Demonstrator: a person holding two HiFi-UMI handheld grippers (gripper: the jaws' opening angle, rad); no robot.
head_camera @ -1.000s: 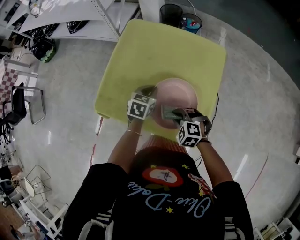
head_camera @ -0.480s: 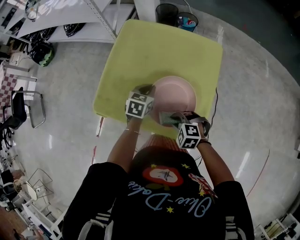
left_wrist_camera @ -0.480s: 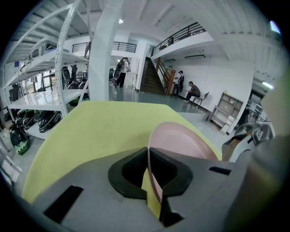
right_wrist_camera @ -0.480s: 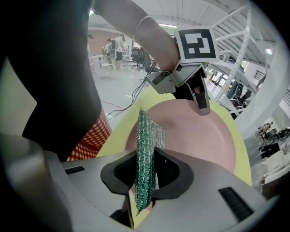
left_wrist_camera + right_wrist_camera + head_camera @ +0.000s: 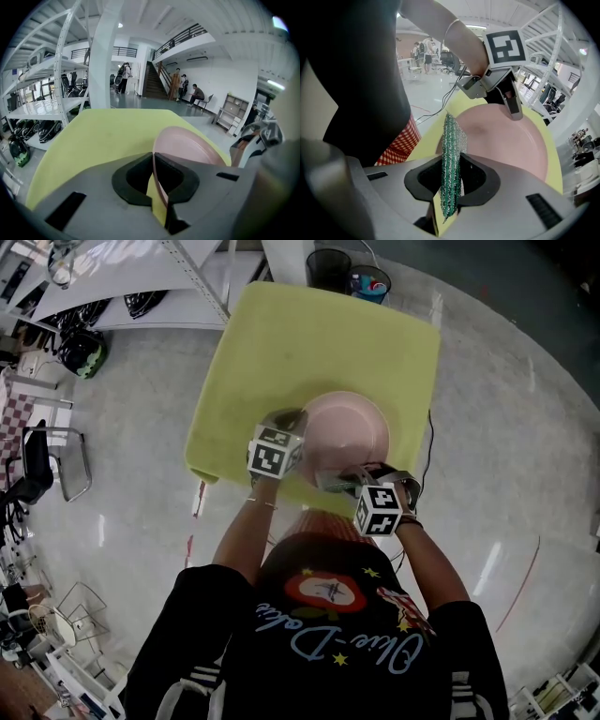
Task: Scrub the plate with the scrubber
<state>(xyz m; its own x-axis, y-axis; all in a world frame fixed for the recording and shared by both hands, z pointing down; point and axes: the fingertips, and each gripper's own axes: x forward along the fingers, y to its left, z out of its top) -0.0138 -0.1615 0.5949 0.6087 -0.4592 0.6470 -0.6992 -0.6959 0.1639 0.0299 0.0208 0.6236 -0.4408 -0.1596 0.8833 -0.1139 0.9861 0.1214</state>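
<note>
Bare tabletop beyond the plate, crowded near edge

The yellow table [image 5: 281, 343] is bare across its far half and left side, open to a gripper. The pink plate [image 5: 352, 423] fills the near middle. The left gripper [image 5: 153, 176], clamped on its left rim, and the right gripper [image 5: 451, 185], pinching the scrubber [image 5: 451, 154] over the near rim, crowd that edge. Two bins [image 5: 330, 266] stand just past the far edge, with shelving [image 5: 141, 277] at far left.
</note>
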